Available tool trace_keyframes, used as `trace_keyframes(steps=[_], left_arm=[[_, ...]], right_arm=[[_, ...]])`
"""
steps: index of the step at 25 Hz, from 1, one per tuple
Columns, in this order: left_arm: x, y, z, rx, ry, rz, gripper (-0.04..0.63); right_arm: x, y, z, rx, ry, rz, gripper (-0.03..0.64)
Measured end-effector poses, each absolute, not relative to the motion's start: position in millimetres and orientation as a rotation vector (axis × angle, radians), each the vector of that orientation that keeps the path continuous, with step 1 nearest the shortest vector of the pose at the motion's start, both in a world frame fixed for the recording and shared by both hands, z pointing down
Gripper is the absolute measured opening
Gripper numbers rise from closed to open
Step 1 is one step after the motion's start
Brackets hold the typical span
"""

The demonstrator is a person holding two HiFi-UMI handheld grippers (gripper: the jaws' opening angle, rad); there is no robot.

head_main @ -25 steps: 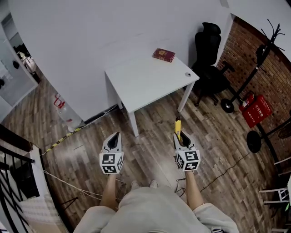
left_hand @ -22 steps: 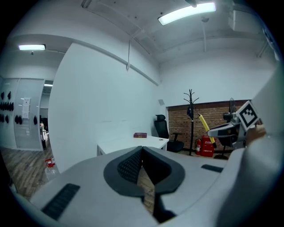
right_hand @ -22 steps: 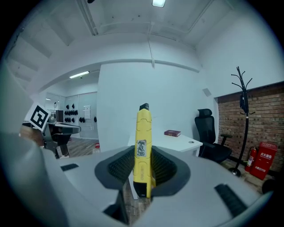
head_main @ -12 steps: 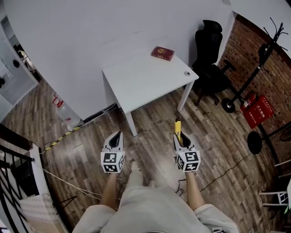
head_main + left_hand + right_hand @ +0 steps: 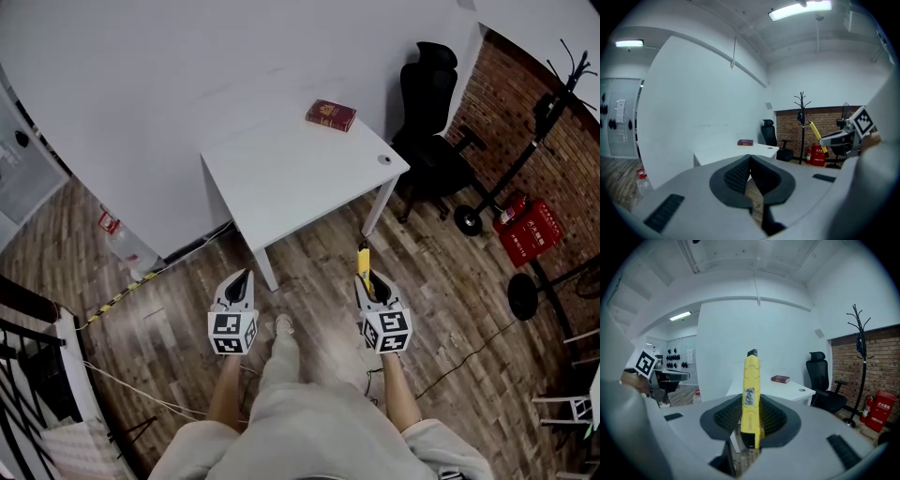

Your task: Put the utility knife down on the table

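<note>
The right claw (image 5: pixel 368 283) was clamped on the yellow utility knife (image 5: pixel 364 259), whose long axis ran forward along the jaws, tip jutting out ahead. The white surface (image 5: pixel 281 178) lay ahead and slightly left, well apart from the knife. The left claw (image 5: pixel 242 281) was closed on nothing, level with the right.

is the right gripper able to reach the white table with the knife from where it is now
Probably not yet. The right gripper, shut on the yellow utility knife, hangs over the wood floor short of the white table. Nothing stands between them, so a step closer should do.
</note>
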State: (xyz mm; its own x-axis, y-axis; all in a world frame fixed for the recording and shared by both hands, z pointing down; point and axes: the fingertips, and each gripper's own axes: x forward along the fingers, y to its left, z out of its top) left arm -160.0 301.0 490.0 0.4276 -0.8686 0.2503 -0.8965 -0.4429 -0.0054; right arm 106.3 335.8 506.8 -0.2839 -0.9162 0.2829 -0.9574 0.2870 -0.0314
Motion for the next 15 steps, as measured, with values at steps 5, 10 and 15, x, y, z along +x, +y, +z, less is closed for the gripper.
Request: trace_keyframes(steps=[5,10,15], left_arm=[[-157.3,235.4,499.0,2.559,-1.530,0.313,0.006],[-160.1,170.3,495.1,2.579,-1.483,0.306,0.006],[-170.4,107.7,489.8,2.592,-1.460,0.293,0.006]], right_arm=[[102.8,280.1,507.6,1.758,-2.316,0.283,0.110],[97.5,225.8,499.9,1.789,-2.279,0.285,0.110],[87.6,171.7,492.3,1.812,-2.257,0.284,0.110]])
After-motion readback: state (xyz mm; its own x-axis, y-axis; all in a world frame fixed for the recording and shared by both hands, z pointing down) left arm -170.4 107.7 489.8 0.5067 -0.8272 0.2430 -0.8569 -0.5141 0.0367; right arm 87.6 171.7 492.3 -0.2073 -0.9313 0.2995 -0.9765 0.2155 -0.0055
